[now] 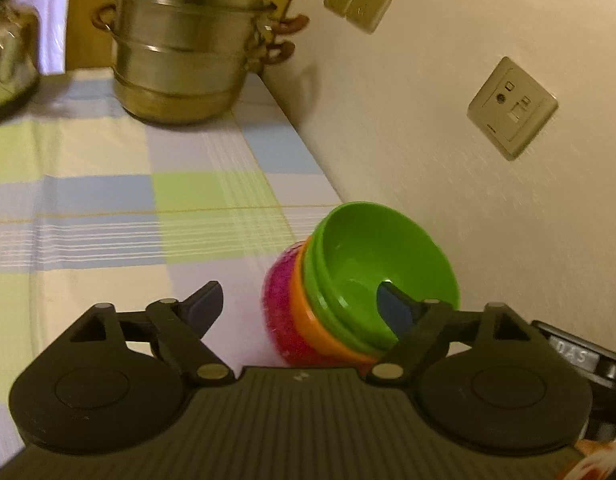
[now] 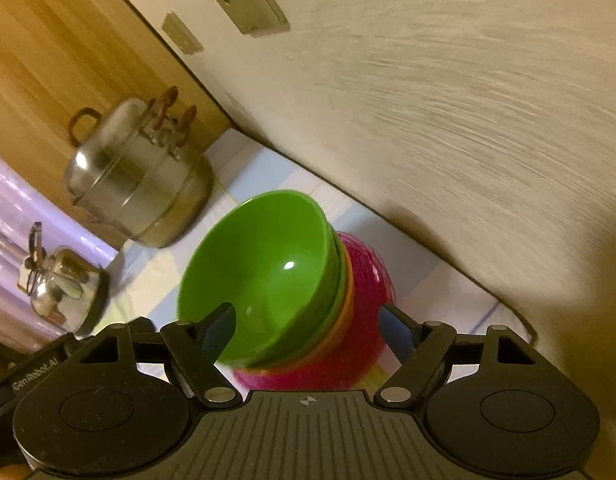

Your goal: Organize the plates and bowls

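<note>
A nested stack of bowls stands on the checked tablecloth next to the wall: green bowls (image 1: 382,258) on top, an orange bowl (image 1: 308,320) under them, and a pink bowl (image 1: 278,300) at the bottom. My left gripper (image 1: 304,304) is open, with its right finger inside the top green bowl and its left finger outside the stack. In the right wrist view my right gripper (image 2: 308,328) is open around the same stack, its left finger inside the green bowl (image 2: 264,264) and its right finger beside the pink bowl (image 2: 360,320).
A steel steamer pot (image 1: 188,48) stands at the far end of the table by the wall, also in the right wrist view (image 2: 140,176). A steel kettle (image 2: 64,284) sits to its left. The wall (image 1: 468,140) with sockets runs along the table's right edge.
</note>
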A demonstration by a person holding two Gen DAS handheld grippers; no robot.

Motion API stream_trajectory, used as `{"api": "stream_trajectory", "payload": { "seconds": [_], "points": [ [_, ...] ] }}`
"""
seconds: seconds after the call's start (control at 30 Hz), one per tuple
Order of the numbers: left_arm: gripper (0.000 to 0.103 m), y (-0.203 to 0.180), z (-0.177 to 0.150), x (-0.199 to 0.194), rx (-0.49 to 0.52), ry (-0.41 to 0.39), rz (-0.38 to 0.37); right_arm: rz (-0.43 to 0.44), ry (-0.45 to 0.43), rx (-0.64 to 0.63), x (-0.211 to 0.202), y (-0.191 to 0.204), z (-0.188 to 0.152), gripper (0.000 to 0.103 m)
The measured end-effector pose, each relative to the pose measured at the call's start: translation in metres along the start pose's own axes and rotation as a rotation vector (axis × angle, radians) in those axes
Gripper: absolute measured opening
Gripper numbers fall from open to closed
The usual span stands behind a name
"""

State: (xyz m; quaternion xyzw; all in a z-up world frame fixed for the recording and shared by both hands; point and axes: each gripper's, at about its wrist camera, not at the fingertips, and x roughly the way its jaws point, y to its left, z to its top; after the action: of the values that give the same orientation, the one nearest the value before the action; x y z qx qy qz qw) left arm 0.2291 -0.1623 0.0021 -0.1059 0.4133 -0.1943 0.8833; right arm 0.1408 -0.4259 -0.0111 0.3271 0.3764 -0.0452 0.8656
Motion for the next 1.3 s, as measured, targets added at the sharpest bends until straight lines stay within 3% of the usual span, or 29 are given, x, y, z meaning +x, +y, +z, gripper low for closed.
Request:
{"api": "stream_trajectory", "payload": {
  "seconds": [0.27, 0.67, 1.03, 1.3],
  "points": [
    [0.095, -0.003, -0.039, -0.046, 0.089, -0.068, 0.116, -0.051, -0.025, -0.099, -0.036, 0.008, -0.039, 0.081],
    [0.099, -0.011, -0.104, -0.093, 0.066, -0.063, 0.194, -0.106, -0.047, -0.338, -0.072, 0.019, -0.096, 0.081],
    [0.098, -0.023, -0.142, -0.108, 0.071, -0.045, 0.277, -0.124, -0.028, -0.367, -0.083, 0.010, -0.121, 0.081],
    [0.098, -0.021, -0.154, -0.115, 0.005, -0.049, 0.249, -0.113, -0.049, -0.428, -0.087, 0.021, -0.135, 0.081]
  ]
}}
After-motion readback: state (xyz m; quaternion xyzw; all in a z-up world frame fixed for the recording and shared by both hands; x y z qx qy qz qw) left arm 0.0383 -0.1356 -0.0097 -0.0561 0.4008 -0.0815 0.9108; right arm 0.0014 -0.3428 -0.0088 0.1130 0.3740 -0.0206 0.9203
